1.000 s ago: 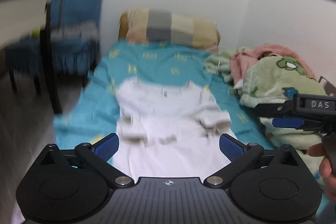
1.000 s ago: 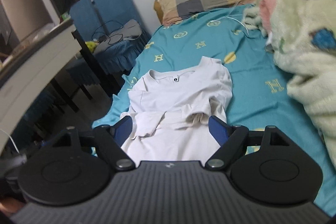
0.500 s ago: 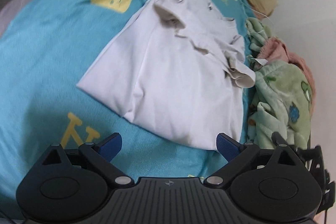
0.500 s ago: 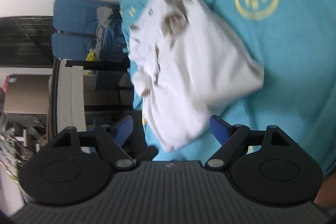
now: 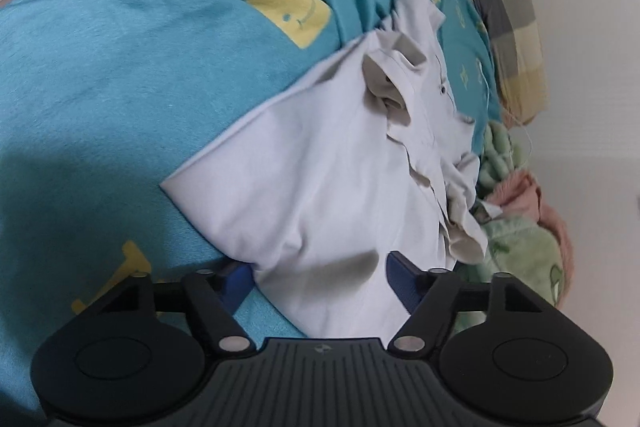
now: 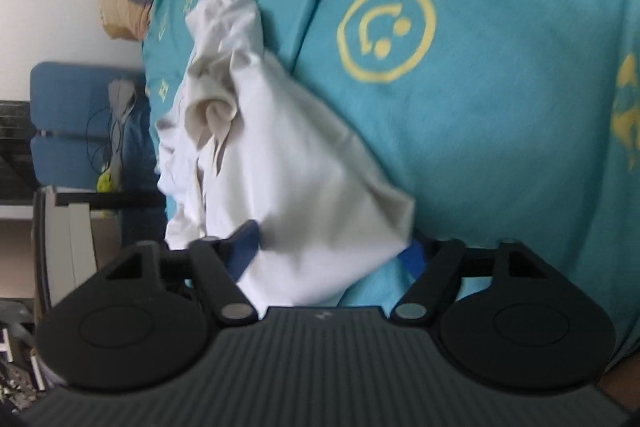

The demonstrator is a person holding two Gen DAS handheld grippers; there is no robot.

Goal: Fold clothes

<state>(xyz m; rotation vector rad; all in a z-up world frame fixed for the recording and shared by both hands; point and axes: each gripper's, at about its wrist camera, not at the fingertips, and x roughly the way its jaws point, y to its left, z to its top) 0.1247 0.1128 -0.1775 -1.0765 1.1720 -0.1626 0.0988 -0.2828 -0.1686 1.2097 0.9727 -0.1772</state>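
Two grippers, left [image 5: 320, 273] and right [image 6: 334, 253], jaws spread wide, straddle the soft, creased white shirt's [image 5: 332, 183] hem.

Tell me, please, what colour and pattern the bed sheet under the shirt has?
Teal bed sheet with yellow printed symbols, clearest in the right wrist view.

No words can be read. The blue bed sheet [image 5: 120, 67] has yellow signs: a smiley face on a square [image 5: 290, 11], and a smiley in a ring [image 6: 386, 33].
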